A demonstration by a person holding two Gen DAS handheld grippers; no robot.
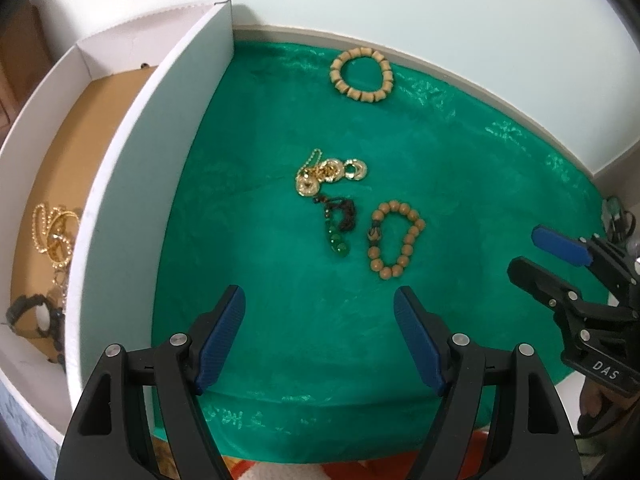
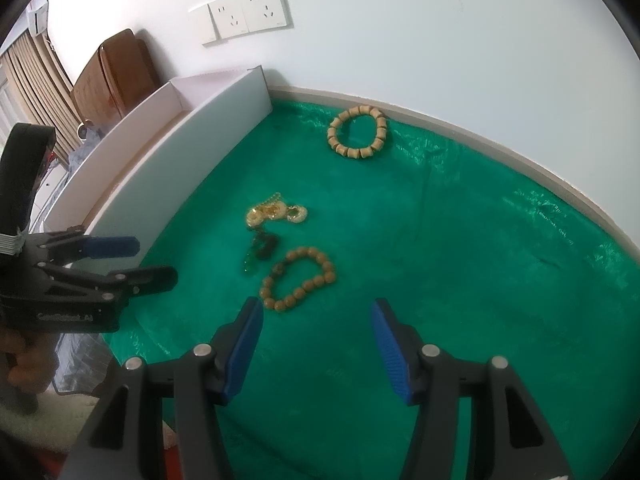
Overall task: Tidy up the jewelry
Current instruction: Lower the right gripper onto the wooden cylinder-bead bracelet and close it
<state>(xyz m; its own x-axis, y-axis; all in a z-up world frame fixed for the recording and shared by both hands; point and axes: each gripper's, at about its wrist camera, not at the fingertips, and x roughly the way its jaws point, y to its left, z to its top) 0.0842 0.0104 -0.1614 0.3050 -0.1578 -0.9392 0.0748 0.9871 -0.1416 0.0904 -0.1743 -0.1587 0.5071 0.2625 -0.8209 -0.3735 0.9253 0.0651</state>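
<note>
On the green cloth (image 1: 460,184) lie a gold chain piece (image 1: 330,174) (image 2: 276,213), a dark cord with green beads (image 1: 339,224) (image 2: 259,253), a round-bead wooden bracelet (image 1: 396,240) (image 2: 298,278) and a block-bead wooden bracelet (image 1: 362,76) (image 2: 357,133) near the wall. My left gripper (image 1: 320,304) (image 2: 154,258) hovers open above the cloth, nearer than the pile, nothing between its fingers. My right gripper (image 2: 318,314) (image 1: 524,250) is open too, just short of the round-bead bracelet.
A white box (image 1: 132,152) (image 2: 200,136) with a brown floor stands left of the cloth; gold chains (image 1: 54,236) and a dark bracelet (image 1: 34,316) lie inside. The wall with sockets (image 2: 244,12) runs behind. A hand (image 2: 24,360) holds the left gripper.
</note>
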